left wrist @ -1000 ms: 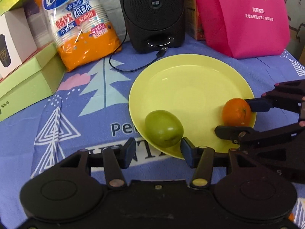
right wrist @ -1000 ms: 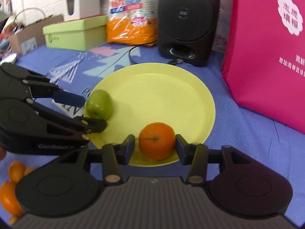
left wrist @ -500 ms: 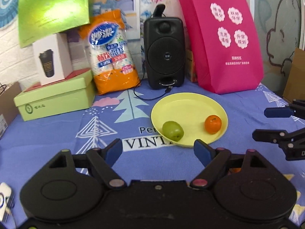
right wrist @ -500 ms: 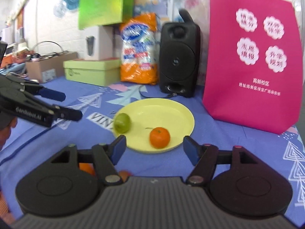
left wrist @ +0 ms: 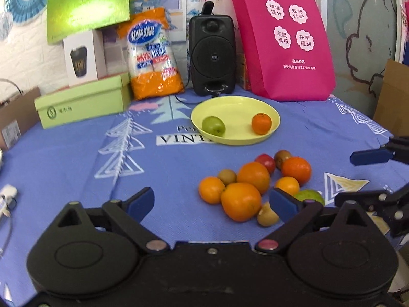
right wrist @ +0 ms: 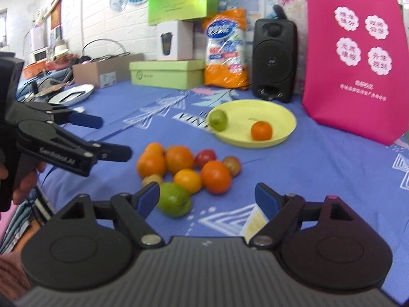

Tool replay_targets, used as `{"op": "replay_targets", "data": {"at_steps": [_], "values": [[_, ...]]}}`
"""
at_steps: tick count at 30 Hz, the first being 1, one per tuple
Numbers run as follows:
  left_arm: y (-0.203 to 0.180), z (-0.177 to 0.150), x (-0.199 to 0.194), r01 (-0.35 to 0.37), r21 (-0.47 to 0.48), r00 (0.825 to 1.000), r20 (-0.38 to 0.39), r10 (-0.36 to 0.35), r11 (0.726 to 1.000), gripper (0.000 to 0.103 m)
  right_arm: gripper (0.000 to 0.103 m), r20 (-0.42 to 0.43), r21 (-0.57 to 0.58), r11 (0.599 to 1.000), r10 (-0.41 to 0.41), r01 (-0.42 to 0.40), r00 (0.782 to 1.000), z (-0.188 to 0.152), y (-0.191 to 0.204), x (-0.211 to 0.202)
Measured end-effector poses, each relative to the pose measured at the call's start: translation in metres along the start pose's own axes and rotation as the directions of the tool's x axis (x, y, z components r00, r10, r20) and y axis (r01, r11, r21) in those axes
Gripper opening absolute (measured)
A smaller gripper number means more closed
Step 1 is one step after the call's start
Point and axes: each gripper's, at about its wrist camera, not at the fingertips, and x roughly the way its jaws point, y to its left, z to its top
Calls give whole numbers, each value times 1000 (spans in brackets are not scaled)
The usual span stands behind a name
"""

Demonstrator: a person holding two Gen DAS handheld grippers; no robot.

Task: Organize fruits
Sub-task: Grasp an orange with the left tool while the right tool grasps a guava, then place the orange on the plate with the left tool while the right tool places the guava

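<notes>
The black left gripper (left wrist: 212,200) and black right gripper (right wrist: 207,197) are hovering with jaws spread, gripping nothing. A round green fruit (left wrist: 213,125) and small orange (left wrist: 261,123) are sitting apart on the shallow yellow plate (left wrist: 235,107). The left gripper's finger is partly hiding the loose fruit pile (left wrist: 253,181) on the blue patterned cloth (left wrist: 76,158).

Both views are reading bright, evenly lit w/ soft, faint shadows. Glare is washing out the green box (left wrist: 88,6) up top. Motion blur is softening the right view, esp. the fruit pile (right wrist: 184,168). Fisheye is bending edges; corners are going dark.
</notes>
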Motion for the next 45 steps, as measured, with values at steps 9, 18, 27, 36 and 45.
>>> {"op": "replay_targets", "data": {"at_steps": [9,18,27,36,45], "values": [[-1,0,21,103,-74,991,-81,-109,992,59,82,-66,-57,998,37,-41,997,-12,18,17],[-7,6,38,120,-82,987,-97,-128,989,50,82,-74,-49,998,43,-47,996,-15,16,19],[-7,9,39,104,-65,989,-100,-110,992,47,65,-111,-27,998,50,-53,993,-12,18,42],[0,10,43,120,-101,985,-109,-131,988,42,41,-87,-61,995,70,-76,994,-11,23,51],[8,10,40,113,-148,986,-106,-129,983,41,41,-87,-64,996,59,-65,994,-12,20,39]]}}
